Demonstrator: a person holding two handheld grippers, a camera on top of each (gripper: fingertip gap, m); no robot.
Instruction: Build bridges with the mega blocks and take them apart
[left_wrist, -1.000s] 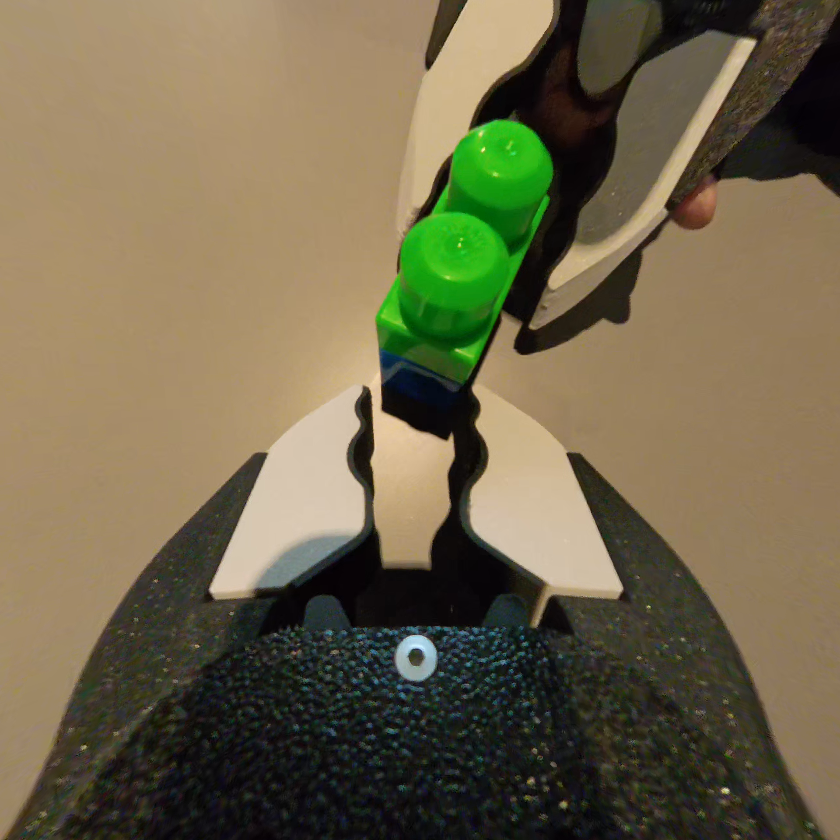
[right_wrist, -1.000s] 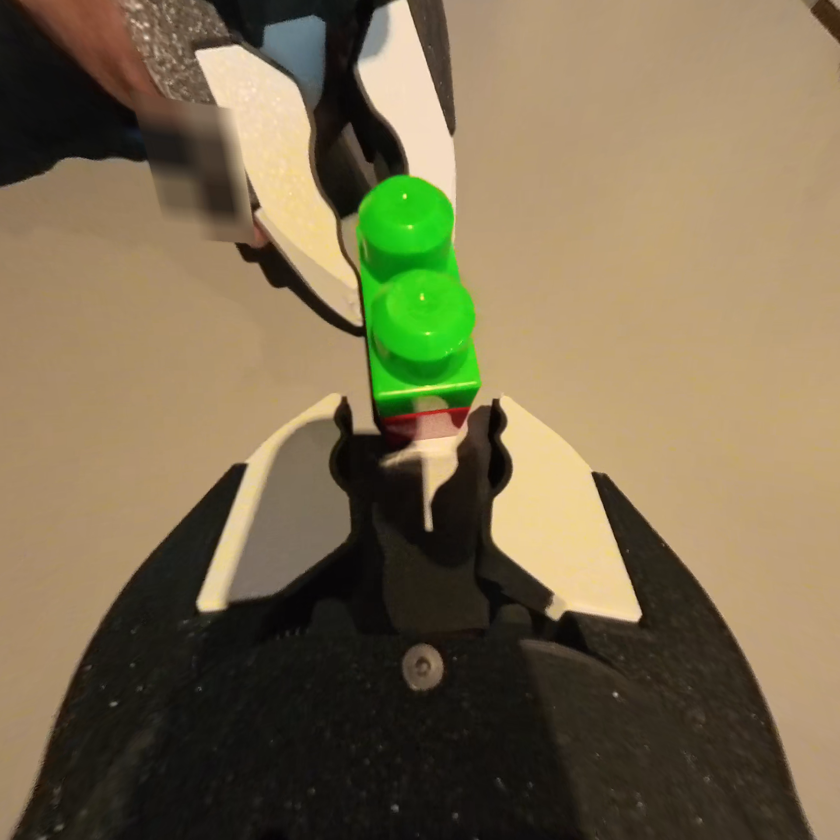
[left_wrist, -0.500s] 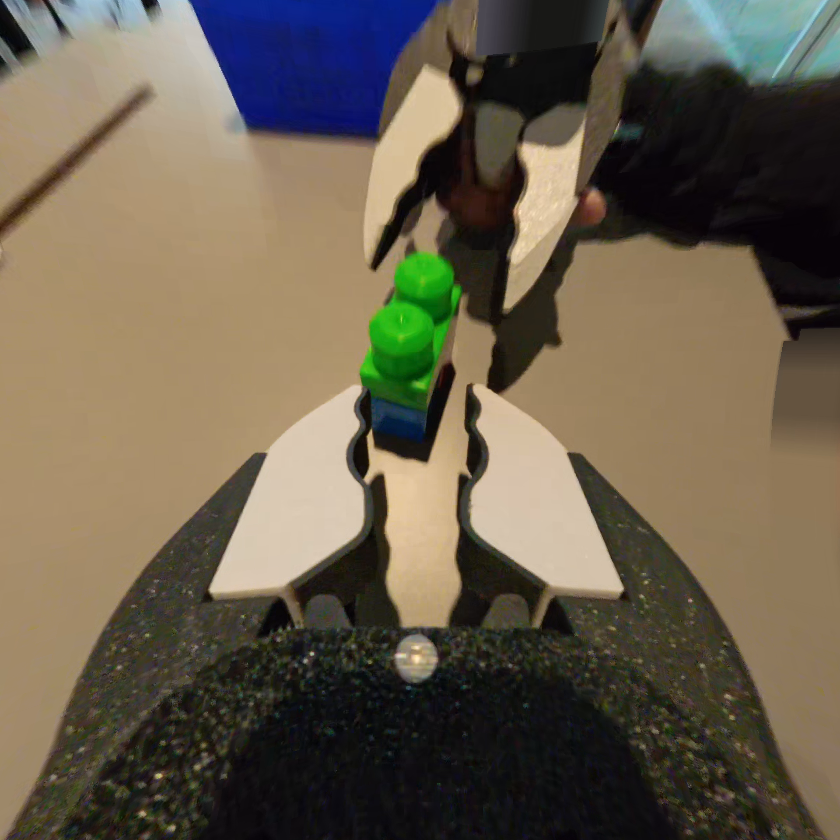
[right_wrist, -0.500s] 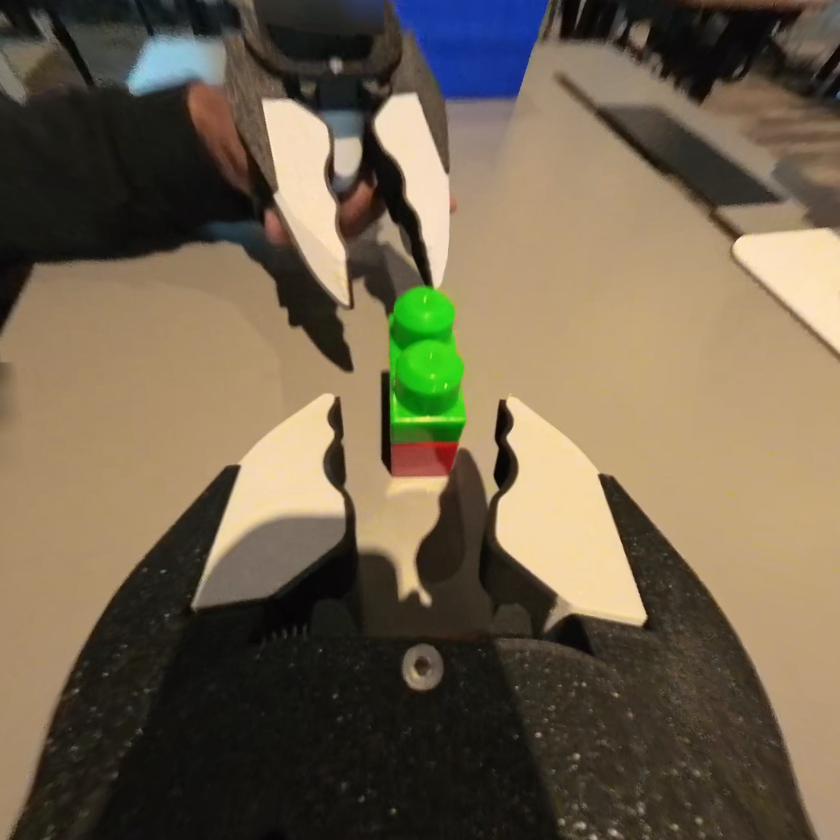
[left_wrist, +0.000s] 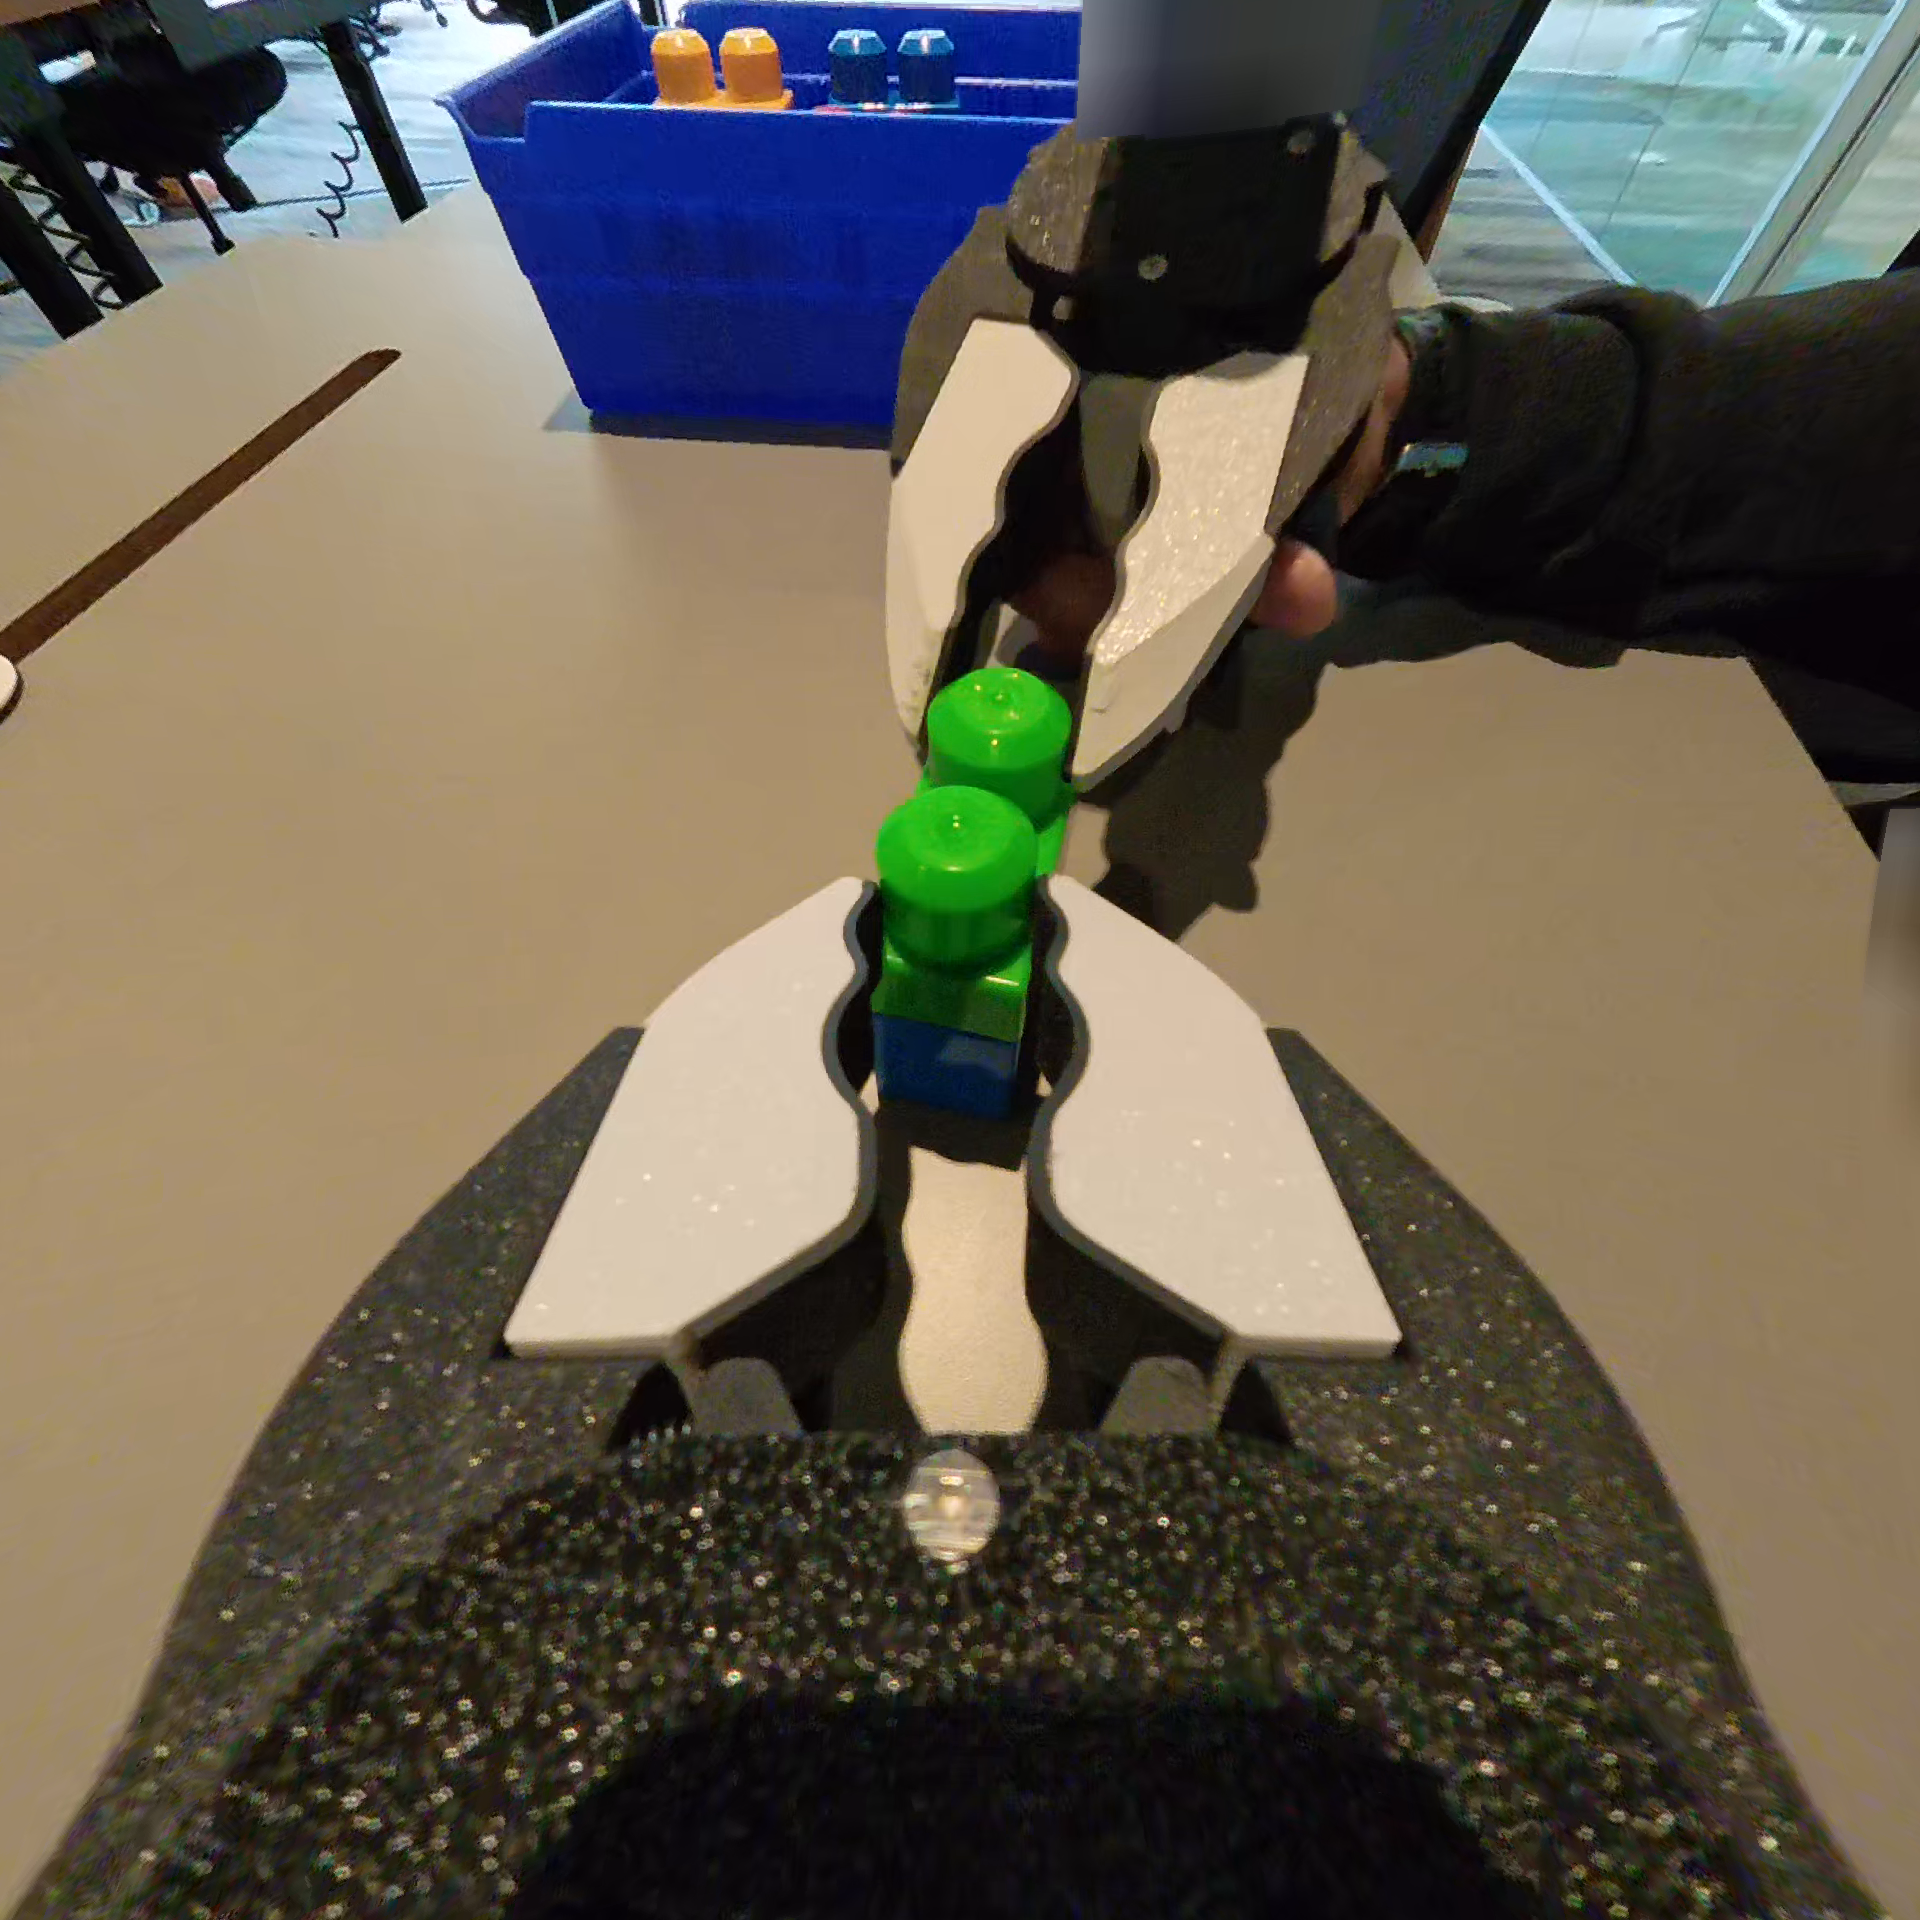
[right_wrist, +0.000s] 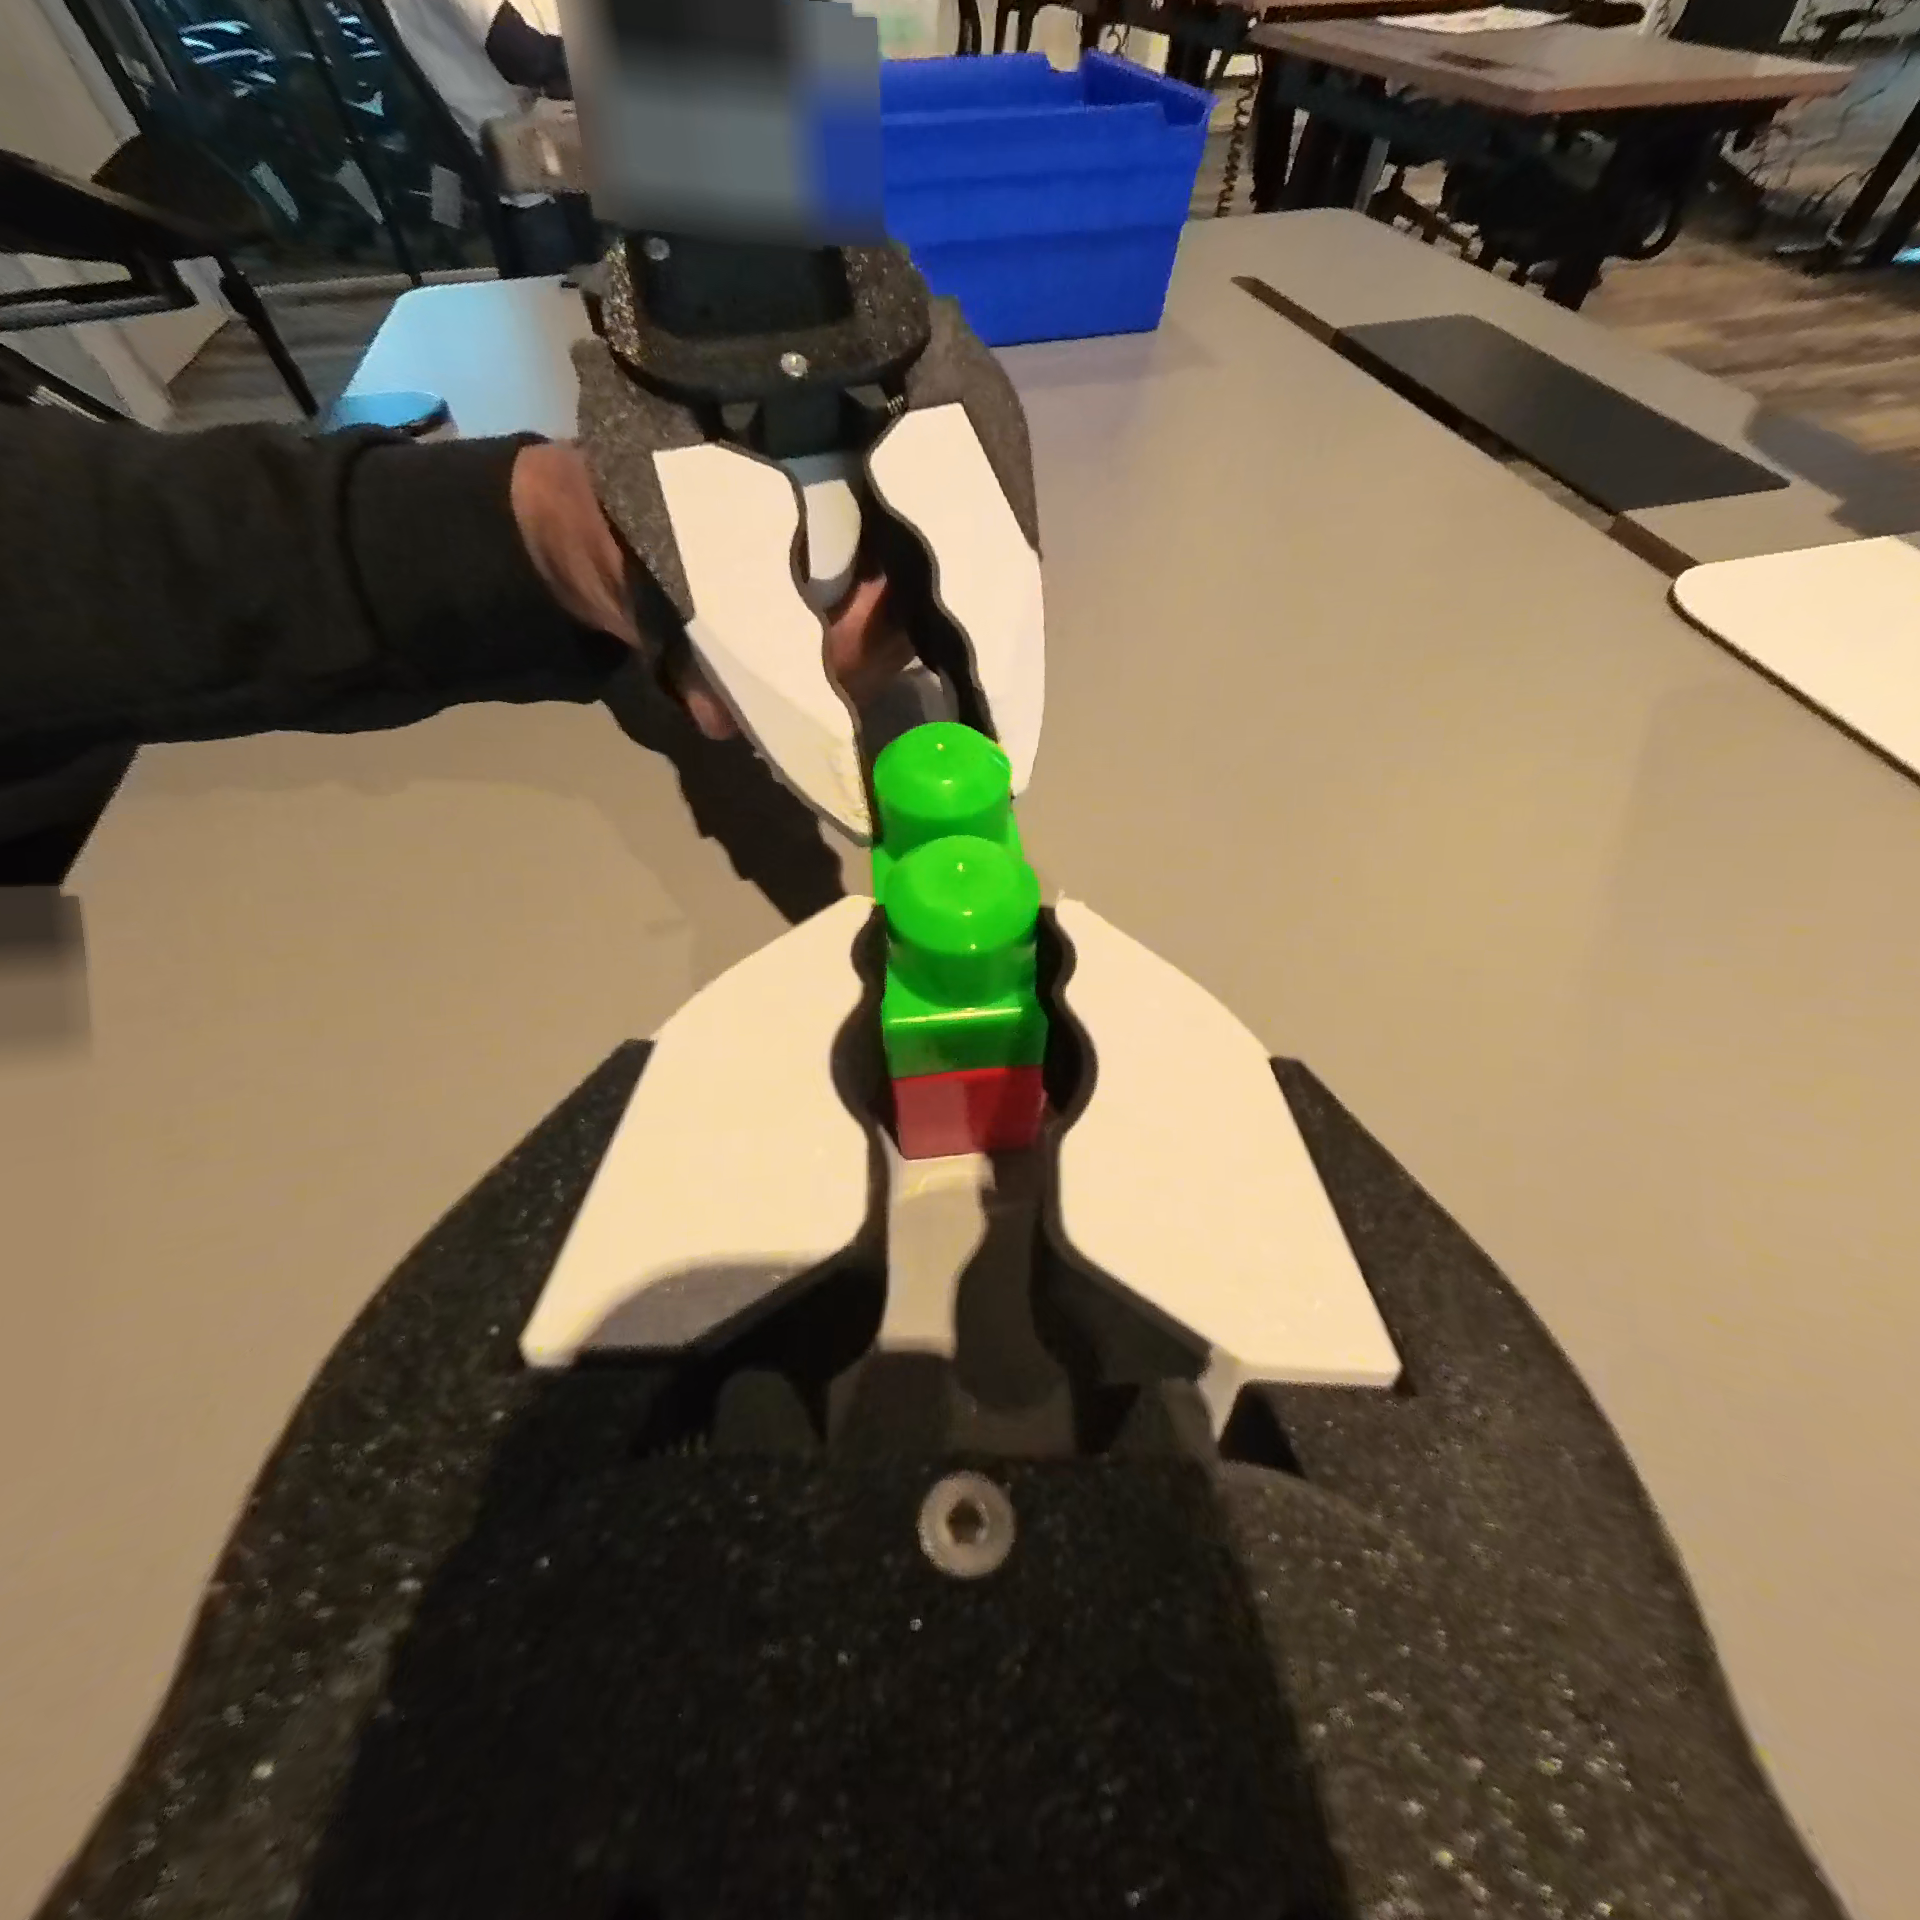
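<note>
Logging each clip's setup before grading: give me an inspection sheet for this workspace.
Surface: grey table.
Job's things: green block bridging blue block and red block.
Clutter: blue bin holding spare blocks; black mat.
Grippers: left gripper and right gripper each shut on one end of the green block.
Cables: coiled cable beyond the table.
Surroundings: other tables.

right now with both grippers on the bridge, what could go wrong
1. Left gripper and right gripper both straddle the green block from opposite ends; uneven pulling could twist the bridge instead of separating it cleanly.
2. The blue block and red block legs look unclamped, so one may lift with the green block and drop.
</note>
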